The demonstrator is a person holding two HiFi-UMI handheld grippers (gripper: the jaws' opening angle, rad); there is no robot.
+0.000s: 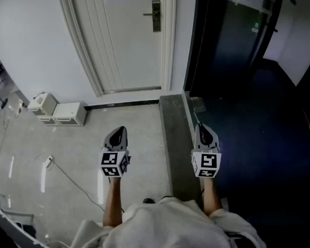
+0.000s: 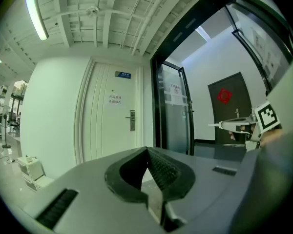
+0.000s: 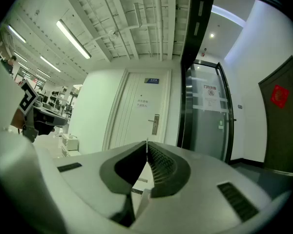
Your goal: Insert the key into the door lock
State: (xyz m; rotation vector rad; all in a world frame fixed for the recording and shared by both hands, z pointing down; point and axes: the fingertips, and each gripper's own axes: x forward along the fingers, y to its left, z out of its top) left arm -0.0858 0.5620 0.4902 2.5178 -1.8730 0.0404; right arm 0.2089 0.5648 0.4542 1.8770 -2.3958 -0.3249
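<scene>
The white door (image 1: 129, 40) stands closed ahead, its dark lock plate and lever handle (image 1: 156, 16) on the right side; the lock also shows in the left gripper view (image 2: 132, 120) and the right gripper view (image 3: 156, 124). Both grippers are held level, well short of the door. My right gripper (image 1: 200, 127) is shut on a thin metal key (image 1: 197, 117), whose edge sticks up as a sliver at the jaw tips (image 3: 146, 144). My left gripper (image 1: 120, 129) is shut, its pads meeting with nothing between them (image 2: 147, 150). The right gripper (image 2: 234, 126) shows at the far right of the left gripper view.
White boxes (image 1: 62, 111) sit on the floor by the wall at the left, with a cable (image 1: 67, 174) trailing over the tiles. A grey threshold strip (image 1: 175, 138) runs toward the door frame. To the right are a dark glass door (image 1: 232, 40) and a dim corridor.
</scene>
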